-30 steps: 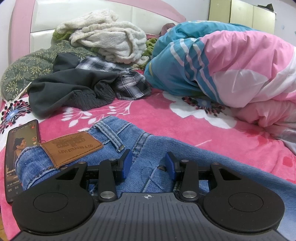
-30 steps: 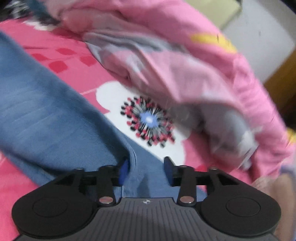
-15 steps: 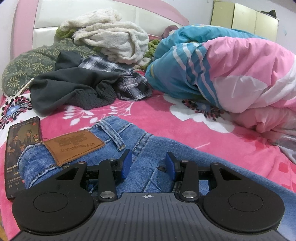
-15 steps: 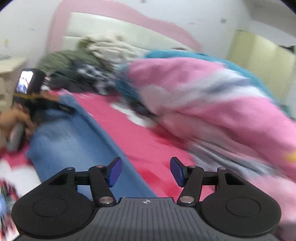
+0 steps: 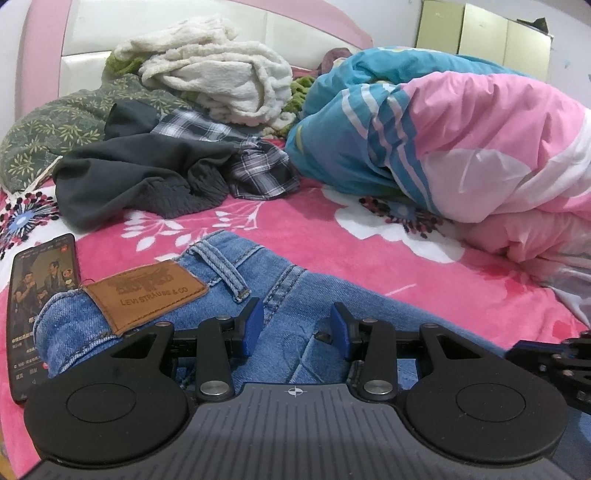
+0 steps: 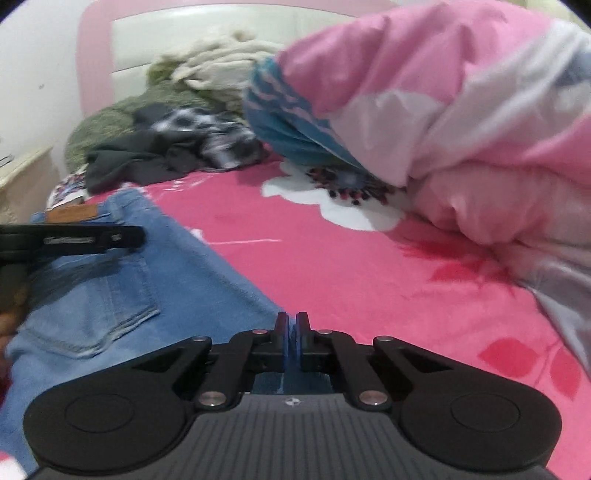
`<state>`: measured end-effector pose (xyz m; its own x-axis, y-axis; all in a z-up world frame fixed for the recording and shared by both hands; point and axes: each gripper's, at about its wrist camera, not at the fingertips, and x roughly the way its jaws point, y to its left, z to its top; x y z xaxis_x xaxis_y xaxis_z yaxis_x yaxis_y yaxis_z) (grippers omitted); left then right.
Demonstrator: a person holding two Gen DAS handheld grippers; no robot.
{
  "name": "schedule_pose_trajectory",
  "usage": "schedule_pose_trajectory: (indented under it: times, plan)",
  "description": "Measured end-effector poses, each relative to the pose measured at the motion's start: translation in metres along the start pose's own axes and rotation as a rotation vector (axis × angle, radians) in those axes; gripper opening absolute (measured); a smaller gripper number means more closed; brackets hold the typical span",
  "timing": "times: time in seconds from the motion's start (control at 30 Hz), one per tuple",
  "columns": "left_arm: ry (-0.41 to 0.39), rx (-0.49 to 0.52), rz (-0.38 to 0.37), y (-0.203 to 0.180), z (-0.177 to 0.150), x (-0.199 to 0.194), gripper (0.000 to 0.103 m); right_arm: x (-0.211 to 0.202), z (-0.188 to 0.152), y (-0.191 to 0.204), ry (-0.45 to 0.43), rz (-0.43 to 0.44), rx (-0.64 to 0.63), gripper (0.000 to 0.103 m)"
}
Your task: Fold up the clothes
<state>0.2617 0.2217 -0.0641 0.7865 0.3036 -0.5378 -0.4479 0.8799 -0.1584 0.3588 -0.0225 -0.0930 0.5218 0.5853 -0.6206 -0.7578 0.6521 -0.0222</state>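
1. Two grippers work low over the bed (image 5: 332,254), close to its near edge, above a pair of blue jeans (image 5: 295,295).
2. The left gripper (image 5: 295,328) has its jaws narrowly apart; the blue pads (image 5: 253,325) stand over the denim just below the waistband, and I cannot tell if they press on the cloth.
3. The right gripper (image 6: 291,332) has just been closing and its jaws are now together; whether any cloth is between them I cannot tell, as the picture is blurred there.
4. The jeans lie flat along the near edge of the bed, with the waistband and brown leather patch (image 5: 147,293) toward the left side and a back pocket (image 6: 99,306) facing up.
5. A phone (image 5: 37,306) with a lit screen lies at the left edge, touching the waistband.
6. Farther back, near the headboard (image 5: 258,33), are a dark grey garment (image 5: 140,173), a plaid shirt (image 5: 255,166) and a cream fleece blanket (image 5: 221,77).
7. A pink and blue quilt (image 5: 461,144) is piled at the right side.
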Motion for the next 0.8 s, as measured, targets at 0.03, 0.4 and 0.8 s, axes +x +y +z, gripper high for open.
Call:
schedule_pose_trajectory:
  times: [0.03,0.4,0.8]
  plan:
    - [0.001,0.002,0.003,0.000,0.000,0.000,0.040,0.005,0.000,-0.001,0.001,-0.042,0.001,0.000]
    - [-0.049,-0.026,-0.002,0.000,0.010,-0.019,0.041,-0.132,-0.014,-0.072,-0.183,-0.204,0.185,0.023]
    - [0.053,0.214,-0.268,-0.108,-0.019,-0.023,0.042,-0.136,-0.062,-0.076,0.041,-0.166,-0.114,0.038]
